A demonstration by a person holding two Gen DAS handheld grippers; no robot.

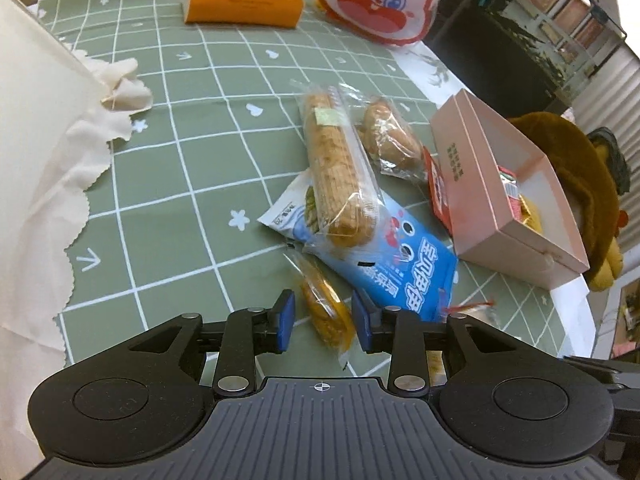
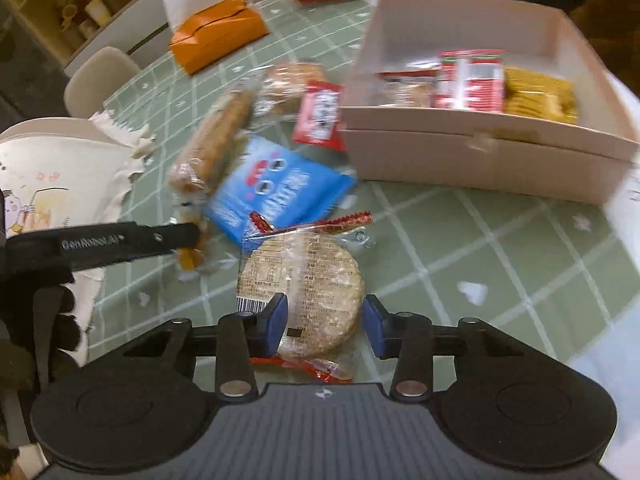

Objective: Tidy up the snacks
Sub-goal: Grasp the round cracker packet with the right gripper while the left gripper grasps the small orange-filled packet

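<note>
My left tongs (image 1: pixel 323 320) hang low over the bench, blue pads spread apart and tilted forward. My right tongs (image 2: pixel 325 322) are likewise parted, angled down, with my left arm reaching in beside them.

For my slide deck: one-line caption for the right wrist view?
Open right gripper straddles a round wrapped rice cracker near the partly filled pink cardboard box.

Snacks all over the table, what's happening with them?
A person is tidying snacks into the pink box, using a gripper in each hand. The left gripper is open around a small yellow packet. The right gripper is open around a round cracker pack. A blue packet and wrapped pastries still lie on the table.
</note>
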